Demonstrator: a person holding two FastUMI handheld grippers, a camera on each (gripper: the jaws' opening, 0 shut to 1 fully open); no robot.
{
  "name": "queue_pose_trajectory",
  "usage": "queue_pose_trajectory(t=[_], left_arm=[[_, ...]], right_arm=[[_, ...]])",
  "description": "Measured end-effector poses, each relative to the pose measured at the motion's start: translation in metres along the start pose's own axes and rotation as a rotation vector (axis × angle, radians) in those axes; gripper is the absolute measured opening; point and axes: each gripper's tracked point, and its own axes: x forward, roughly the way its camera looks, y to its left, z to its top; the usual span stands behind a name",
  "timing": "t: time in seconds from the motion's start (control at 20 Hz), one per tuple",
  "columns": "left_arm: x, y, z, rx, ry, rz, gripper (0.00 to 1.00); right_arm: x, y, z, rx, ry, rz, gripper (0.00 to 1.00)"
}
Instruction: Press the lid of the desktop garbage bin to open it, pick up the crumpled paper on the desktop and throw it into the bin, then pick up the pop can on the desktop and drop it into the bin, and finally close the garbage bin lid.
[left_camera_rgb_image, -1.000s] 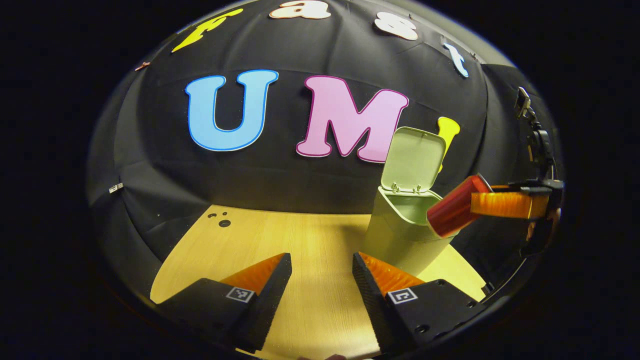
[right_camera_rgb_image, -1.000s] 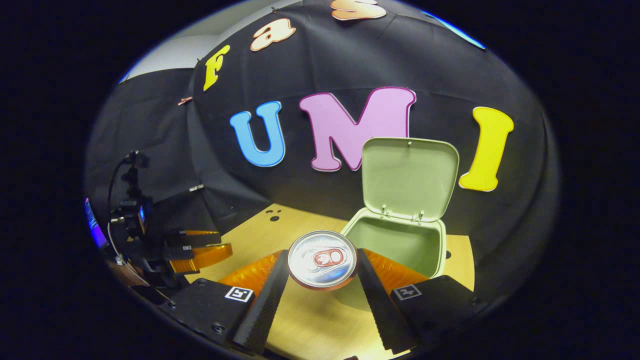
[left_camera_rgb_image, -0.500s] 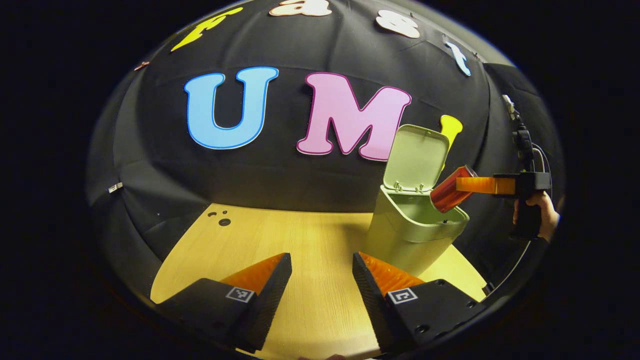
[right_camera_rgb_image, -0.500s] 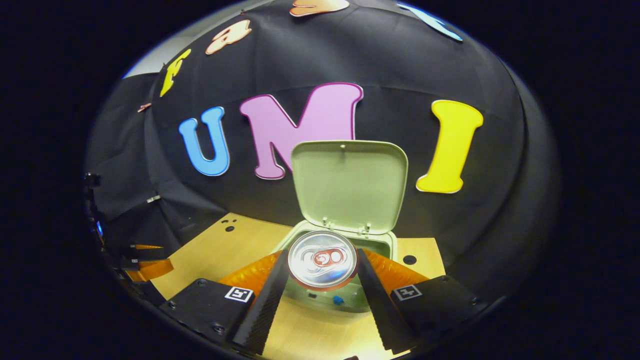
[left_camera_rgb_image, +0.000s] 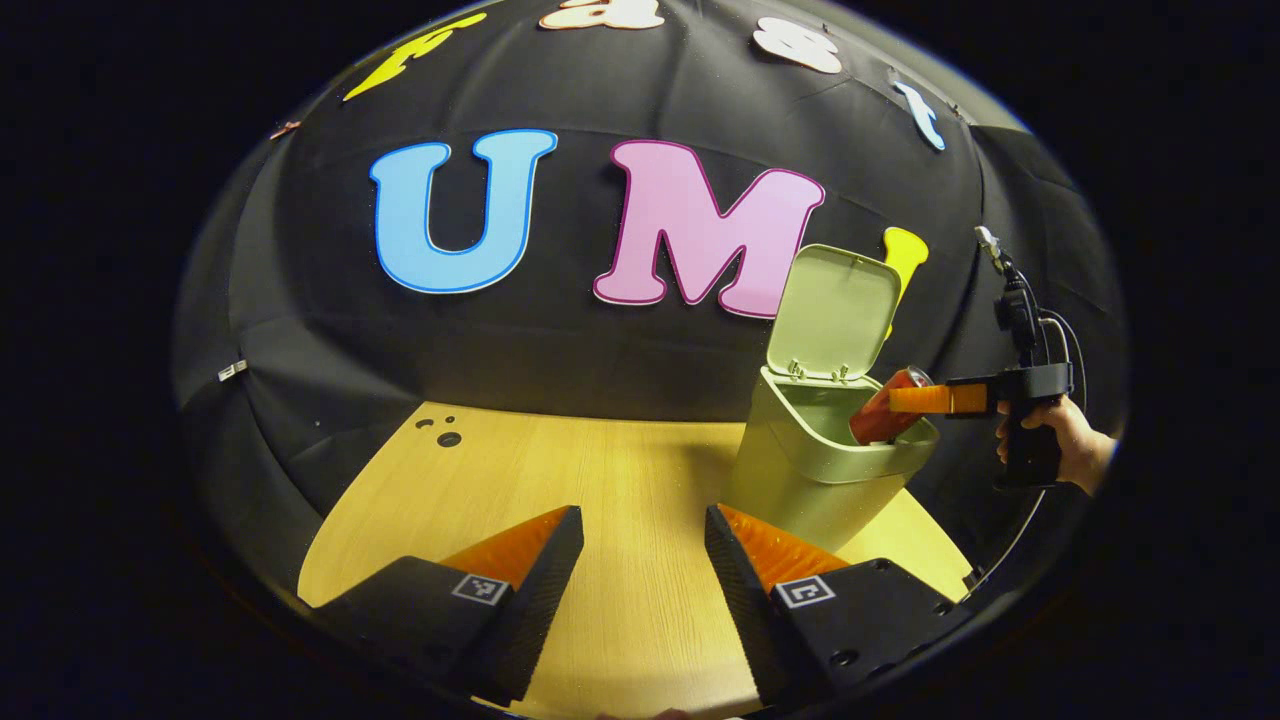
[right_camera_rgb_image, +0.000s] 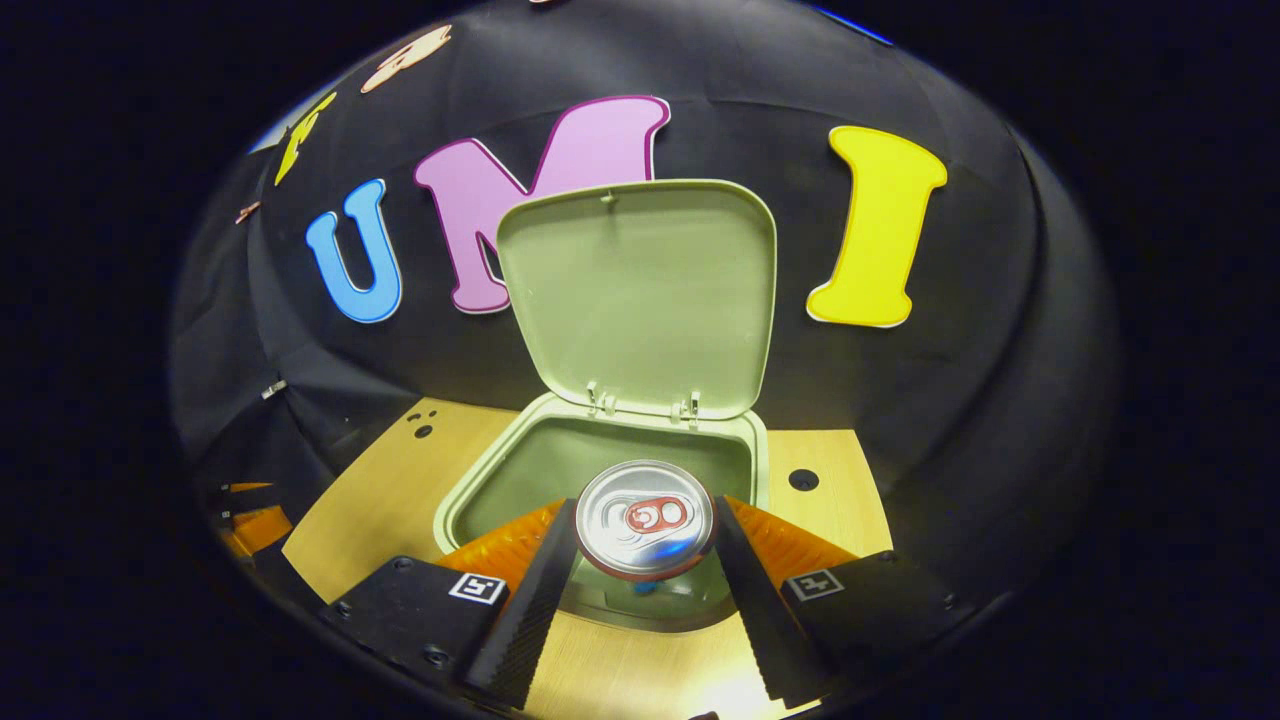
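Pop can held over the open bin

Pop can (right_camera_rgb_image: 645, 520) sits clamped by its sides in the right gripper (right_camera_rgb_image: 640, 560), tilted into the bin (left_camera_rgb_image: 815, 470) mouth near the bench's (left_camera_rgb_image: 600, 480) right edge. Likely light, thin-walled, slick: squeeze gently. Left gripper (left_camera_rgb_image: 640, 560) hangs open, empty.

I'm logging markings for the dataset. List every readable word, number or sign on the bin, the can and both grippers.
pop can: marks on its top are too small to read.
garbage bin: none.
left gripper and right gripper: square markers with coded patterns, no words.
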Motion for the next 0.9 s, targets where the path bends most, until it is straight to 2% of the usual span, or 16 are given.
queue_pose_trajectory(t=[0.25, 0.9], left_arm=[[-0.005, 0.002, -0.002, -0.010, -0.002, 0.012, 0.82], [-0.024, 0.006, -0.003, 0.000, -0.012, 0.025, 0.82]], right_arm=[[0.012, -0.008, -0.014, -0.007, 0.052, -0.026, 0.86], [0.006, 0.002, -0.018, 0.023, 0.072, -0.010, 0.87]])
